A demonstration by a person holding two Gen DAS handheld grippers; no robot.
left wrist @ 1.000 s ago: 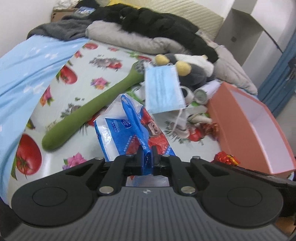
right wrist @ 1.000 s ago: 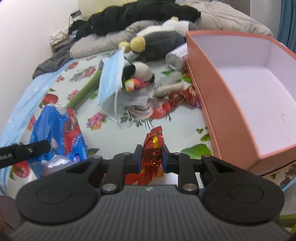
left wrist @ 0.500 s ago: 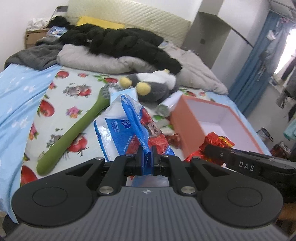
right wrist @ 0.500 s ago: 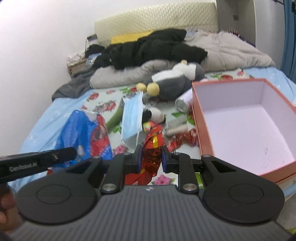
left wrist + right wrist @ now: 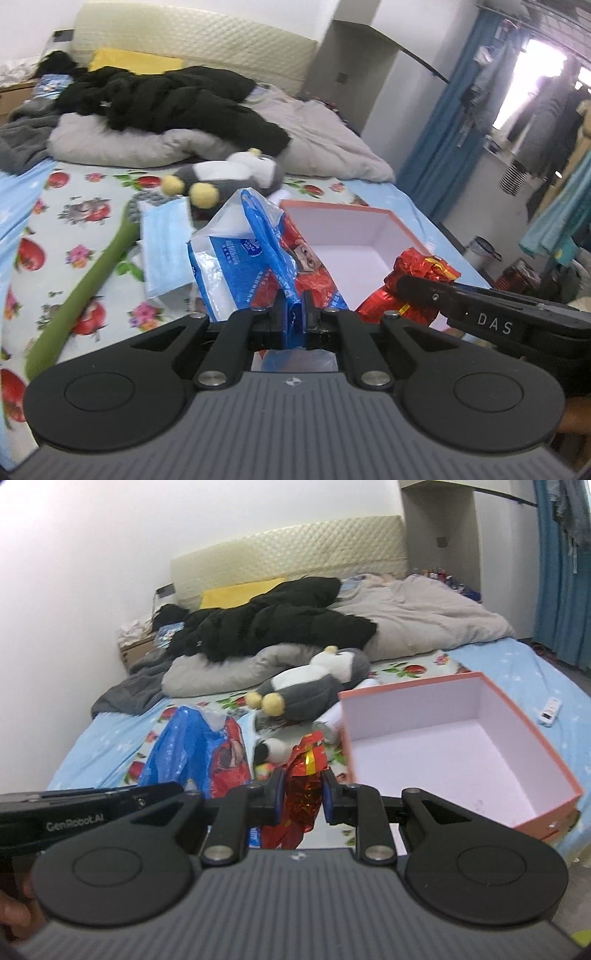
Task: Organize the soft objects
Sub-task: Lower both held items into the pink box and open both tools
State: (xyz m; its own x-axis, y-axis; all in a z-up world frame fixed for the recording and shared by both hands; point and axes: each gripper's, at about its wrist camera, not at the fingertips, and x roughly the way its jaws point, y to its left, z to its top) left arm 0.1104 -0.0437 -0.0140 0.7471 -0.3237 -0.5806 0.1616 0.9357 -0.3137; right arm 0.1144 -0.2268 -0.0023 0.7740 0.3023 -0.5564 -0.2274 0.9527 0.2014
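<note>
In the left wrist view, the left hand-held gripper [image 5: 292,309] is clamped on a blue, white and red plastic bag [image 5: 258,254], which stands up from between its pads, lifted clear of the bed [image 5: 66,236] with its fruit-and-flower sheet. To the right, the right hand-held gripper [image 5: 413,286] reaches in from the side, pinching a red foil wrapper [image 5: 421,273] in front of the open orange box [image 5: 354,236], whose pale inside is bare. Left of the bag lie a blue face mask [image 5: 166,243] and a long green plush stick [image 5: 85,284]; farther off, a grey and white plush penguin [image 5: 229,173] lies on its side before a black jacket [image 5: 166,99] heaped on a beige duvet [image 5: 325,147]. In the right wrist view, the right hand-held gripper [image 5: 303,798] is closed on the red foil wrapper [image 5: 306,775], held above the bed [image 5: 517,664] just left of the orange box [image 5: 458,749]. The left hand-held gripper [image 5: 162,794] enters from the left edge with the plastic bag [image 5: 199,753] rising from it. The plush penguin [image 5: 314,686] lies beyond, near the box's far left corner, and a white remote control [image 5: 550,712] rests on the blue sheet to the right of the box.
</note>
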